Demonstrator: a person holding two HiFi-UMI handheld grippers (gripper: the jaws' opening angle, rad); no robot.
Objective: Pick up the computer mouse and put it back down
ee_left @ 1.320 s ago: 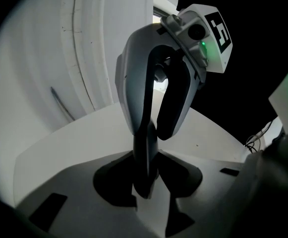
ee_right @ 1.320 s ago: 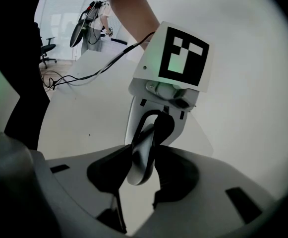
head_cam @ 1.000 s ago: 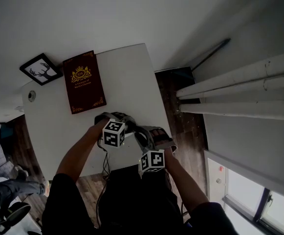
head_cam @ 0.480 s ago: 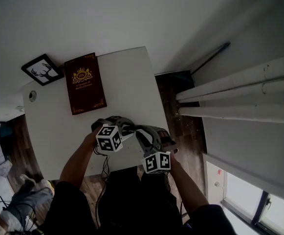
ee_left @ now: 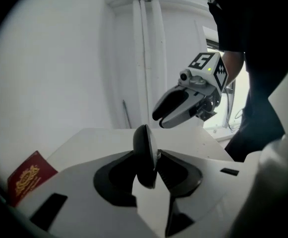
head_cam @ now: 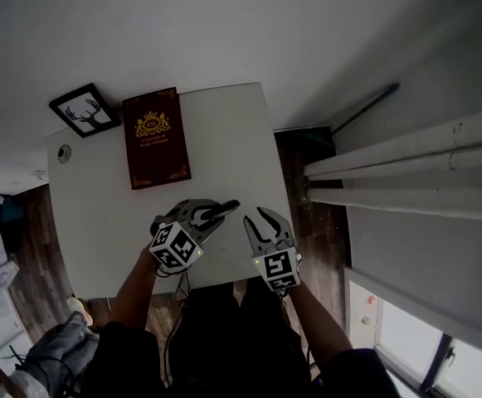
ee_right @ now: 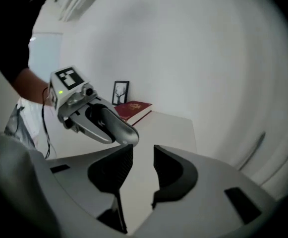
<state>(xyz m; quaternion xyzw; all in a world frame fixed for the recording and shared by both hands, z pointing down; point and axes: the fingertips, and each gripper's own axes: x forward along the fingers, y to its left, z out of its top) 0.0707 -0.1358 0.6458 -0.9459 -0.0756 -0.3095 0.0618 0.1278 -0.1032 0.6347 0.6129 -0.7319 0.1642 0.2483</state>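
Observation:
The dark computer mouse [ee_left: 144,155] stands on edge between my left gripper's [ee_left: 147,158] jaws, which are shut on it, lifted above the white table [head_cam: 99,222]. From the head view the mouse [head_cam: 222,209] juts out of the left gripper [head_cam: 211,215] over the table's near edge. My right gripper [head_cam: 259,217] hovers just to its right, apart from the mouse. Its jaws have just closed a little and nothing is between them. In the right gripper view, the right gripper [ee_right: 143,155] stands open, with the left gripper [ee_right: 99,120] and the mouse [ee_right: 115,125] ahead at the left.
A dark red book [head_cam: 155,137] and a framed deer picture [head_cam: 84,110] lie at the table's far side, with a small round object [head_cam: 64,150] near the left edge. White pipes [head_cam: 406,172] run along the wall at the right. A cable [head_cam: 178,284] hangs off the near edge.
Both grippers have rolled and risen. They were close together over the near edge and are now apart, the left one carrying the mouse to the left.

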